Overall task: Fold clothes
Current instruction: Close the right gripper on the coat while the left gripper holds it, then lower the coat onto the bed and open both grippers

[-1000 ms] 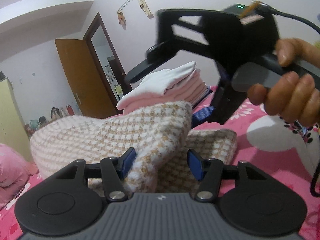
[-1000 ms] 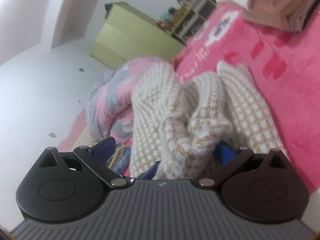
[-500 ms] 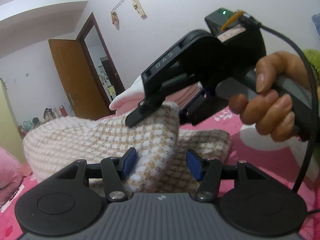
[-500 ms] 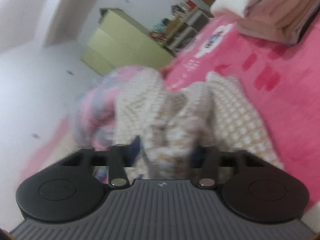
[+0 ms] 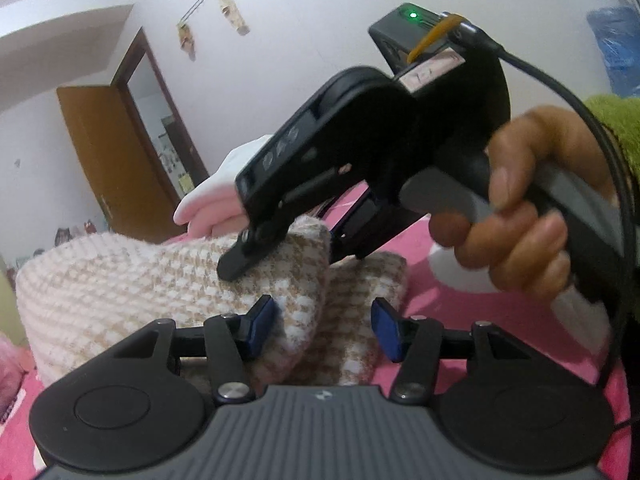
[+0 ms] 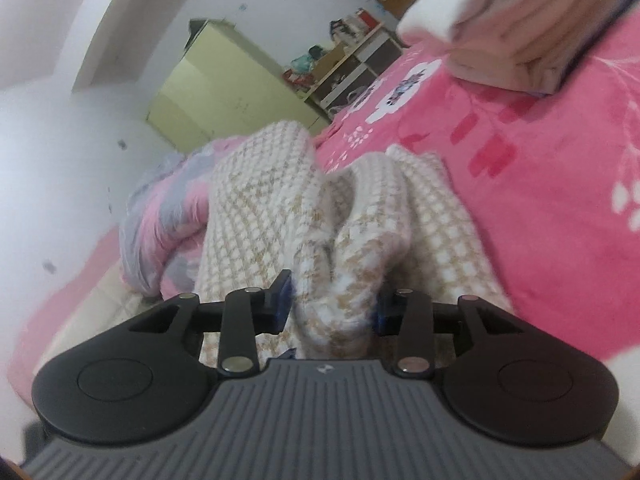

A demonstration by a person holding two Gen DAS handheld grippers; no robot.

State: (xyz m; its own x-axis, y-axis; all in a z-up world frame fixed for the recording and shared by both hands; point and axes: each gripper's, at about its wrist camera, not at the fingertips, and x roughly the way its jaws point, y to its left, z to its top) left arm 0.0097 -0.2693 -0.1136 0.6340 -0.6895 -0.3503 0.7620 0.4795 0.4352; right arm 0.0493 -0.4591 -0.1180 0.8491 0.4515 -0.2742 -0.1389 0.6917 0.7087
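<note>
A cream and tan checked knit sweater (image 5: 120, 280) lies bunched on the pink bedspread (image 5: 432, 248). My left gripper (image 5: 323, 328) has a raised fold of it filling the gap between its blue pads, jaws about half apart and pressing on the thick bunch. A hand (image 5: 520, 240) holds my right gripper (image 5: 280, 252), which comes in from the right and clamps the top of the same fold. In the right wrist view the right gripper (image 6: 332, 306) is shut on a thick bunch of the sweater (image 6: 260, 200), which runs away from it across the bed.
A stack of folded pink and white clothes (image 5: 208, 204) sits on the bed behind the sweater, also the stack (image 6: 500, 40). A crumpled pink and grey quilt (image 6: 160, 216) lies left of the sweater. A yellow-green cabinet (image 6: 224, 88) and a brown door (image 5: 112, 160) stand beyond. A cable (image 5: 580, 112) trails from the right gripper.
The right gripper's jaws went from wide open to shut on the sweater bunch. In the left wrist view it tilted down and leftward onto the raised fold. The left gripper barely moved.
</note>
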